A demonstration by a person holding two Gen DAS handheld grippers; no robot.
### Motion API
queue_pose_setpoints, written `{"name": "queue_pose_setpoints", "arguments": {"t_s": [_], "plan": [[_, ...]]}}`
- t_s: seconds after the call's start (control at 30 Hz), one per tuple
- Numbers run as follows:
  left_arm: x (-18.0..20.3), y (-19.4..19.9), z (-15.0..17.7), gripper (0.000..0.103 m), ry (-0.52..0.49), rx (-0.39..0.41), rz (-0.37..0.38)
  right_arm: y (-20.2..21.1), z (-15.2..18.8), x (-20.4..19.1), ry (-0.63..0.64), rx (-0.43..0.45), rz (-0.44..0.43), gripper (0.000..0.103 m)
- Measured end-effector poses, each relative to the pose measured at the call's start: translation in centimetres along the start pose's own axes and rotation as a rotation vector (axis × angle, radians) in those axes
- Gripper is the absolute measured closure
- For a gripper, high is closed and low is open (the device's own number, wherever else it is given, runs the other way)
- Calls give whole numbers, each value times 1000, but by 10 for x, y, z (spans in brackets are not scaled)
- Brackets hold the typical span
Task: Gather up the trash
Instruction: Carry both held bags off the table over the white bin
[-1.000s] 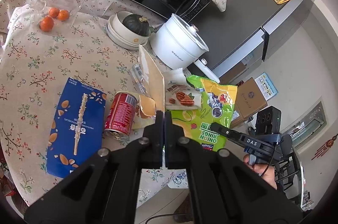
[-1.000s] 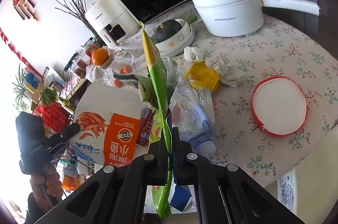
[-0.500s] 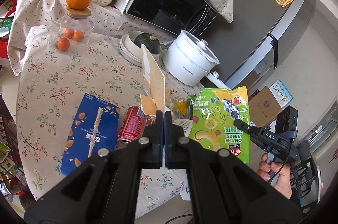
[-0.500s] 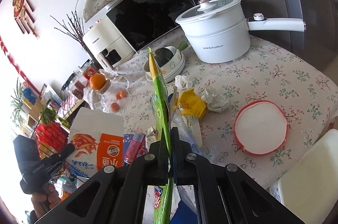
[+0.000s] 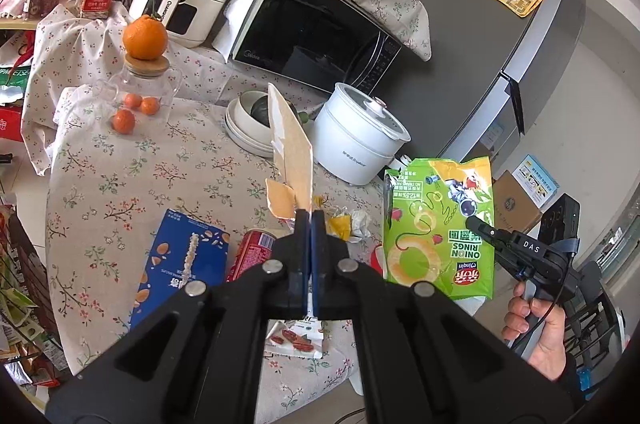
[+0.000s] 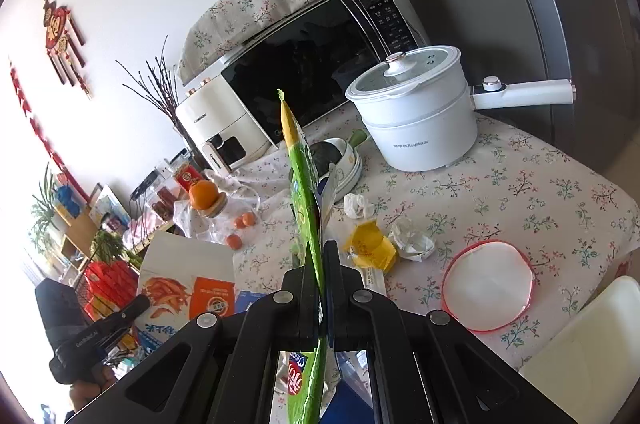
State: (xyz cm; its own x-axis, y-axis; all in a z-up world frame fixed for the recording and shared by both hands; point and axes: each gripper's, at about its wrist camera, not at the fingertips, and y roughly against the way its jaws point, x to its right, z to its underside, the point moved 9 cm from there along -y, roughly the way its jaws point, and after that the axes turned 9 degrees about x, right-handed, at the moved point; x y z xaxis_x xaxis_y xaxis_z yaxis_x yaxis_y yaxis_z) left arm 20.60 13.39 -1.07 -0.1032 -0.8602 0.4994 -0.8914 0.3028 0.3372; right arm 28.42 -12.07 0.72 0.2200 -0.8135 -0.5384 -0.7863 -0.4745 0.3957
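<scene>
1. My left gripper [image 5: 309, 224] is clamped on the bottom edge of a flattened snack box [image 5: 291, 151]. The box stands edge-on above the jaws, clear of the table [image 5: 120, 159]. A torn flap hangs from it, and I judge that the flap could snag or tear off if I swing fast.
2. My right gripper [image 6: 323, 256] is pinched on the green bag [image 6: 304, 191] of onion rings, mid-height, so the bag rises above the jaws and droops below them. The film looks slick; with so narrow a bite it may slide out.
3. Both pieces hang over clutter: the can [image 5: 256, 252], the blue box [image 5: 180, 264], the yellow wrapper [image 6: 370, 244] and the tissues [image 6: 412, 238]. A low pass could sweep those off the edge.
4. The pot [image 6: 416, 115] and bowls [image 5: 248, 123] sit just behind; a wide swing of the box could clip them.
5. No bin shows in either view, so I cannot tell where to carry these.
</scene>
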Motion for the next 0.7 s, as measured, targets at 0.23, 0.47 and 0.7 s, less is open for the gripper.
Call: {"name": "queue_pose_setpoints", "arguments": {"t_s": [0.23, 0.47, 0.7], "plan": [[13, 2, -5, 102, 0, 19, 39, 23, -9, 6, 10, 20, 4, 100], [60, 2, 1, 102, -24, -1, 161, 65, -15, 28, 14, 32, 34, 100], [128, -11, 27, 102, -46, -78, 320, 118, -14, 71, -3, 52, 93, 100]]}}
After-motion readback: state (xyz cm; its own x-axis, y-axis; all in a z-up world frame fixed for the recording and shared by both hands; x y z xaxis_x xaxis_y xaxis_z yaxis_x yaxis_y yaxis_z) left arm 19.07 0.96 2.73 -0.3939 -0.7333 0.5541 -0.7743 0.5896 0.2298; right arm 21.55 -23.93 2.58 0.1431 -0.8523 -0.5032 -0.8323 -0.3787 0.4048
